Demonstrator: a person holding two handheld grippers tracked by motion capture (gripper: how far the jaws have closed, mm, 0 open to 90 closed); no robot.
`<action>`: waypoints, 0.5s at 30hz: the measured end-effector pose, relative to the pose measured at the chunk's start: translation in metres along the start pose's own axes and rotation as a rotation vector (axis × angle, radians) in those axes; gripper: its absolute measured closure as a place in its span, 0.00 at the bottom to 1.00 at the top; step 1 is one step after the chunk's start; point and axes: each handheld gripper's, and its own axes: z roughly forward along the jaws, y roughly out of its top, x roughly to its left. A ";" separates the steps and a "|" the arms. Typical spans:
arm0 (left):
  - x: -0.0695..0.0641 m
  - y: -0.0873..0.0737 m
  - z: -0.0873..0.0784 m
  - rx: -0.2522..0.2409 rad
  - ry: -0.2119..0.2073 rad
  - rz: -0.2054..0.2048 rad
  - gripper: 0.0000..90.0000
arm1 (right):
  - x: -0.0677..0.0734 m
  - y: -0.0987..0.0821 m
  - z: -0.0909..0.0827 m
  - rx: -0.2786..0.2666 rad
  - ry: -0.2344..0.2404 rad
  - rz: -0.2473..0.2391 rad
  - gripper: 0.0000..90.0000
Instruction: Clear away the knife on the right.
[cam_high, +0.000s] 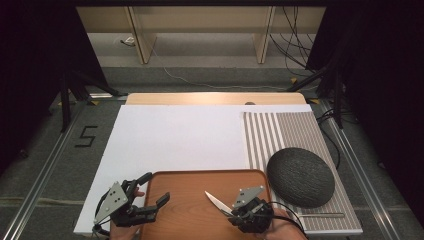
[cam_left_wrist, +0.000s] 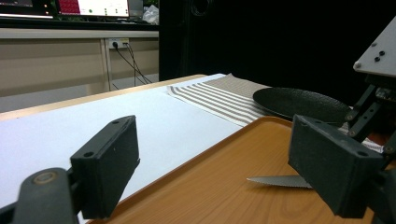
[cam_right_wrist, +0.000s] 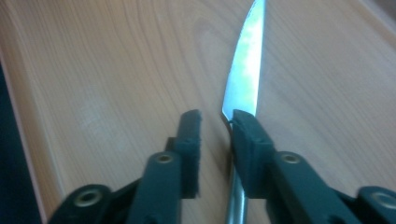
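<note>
A steel knife (cam_high: 216, 201) lies on the brown wooden tray (cam_high: 190, 210), blade pointing to the far left. My right gripper (cam_high: 233, 210) is at its handle end. In the right gripper view the knife (cam_right_wrist: 245, 70) runs between the jaws of the right gripper (cam_right_wrist: 215, 121) against the right-hand pad, with a clear gap to the other pad. My left gripper (cam_high: 157, 186) stands open over the tray's left edge with nothing between its fingers. From the left gripper (cam_left_wrist: 219, 163) I see the serrated blade (cam_left_wrist: 280, 181) low over the tray (cam_left_wrist: 210, 186), and the right gripper (cam_left_wrist: 373, 93) beyond.
A dark round plate (cam_high: 300, 176) sits on a striped placemat (cam_high: 280, 130) to the right of the tray, with a thin metal utensil (cam_high: 320, 215) at the mat's near edge. A white sheet (cam_high: 175, 135) covers the table beyond the tray.
</note>
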 end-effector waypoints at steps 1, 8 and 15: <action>0.000 0.000 0.000 0.000 0.001 0.000 0.18 | 0.000 0.000 0.001 0.007 -0.003 -0.004 0.87; 0.001 0.000 0.000 0.002 0.001 -0.004 0.18 | 0.002 0.000 0.006 0.038 -0.013 -0.017 0.97; 0.001 0.000 0.000 0.002 0.000 -0.004 0.18 | 0.004 -0.001 0.009 0.070 -0.029 -0.039 1.00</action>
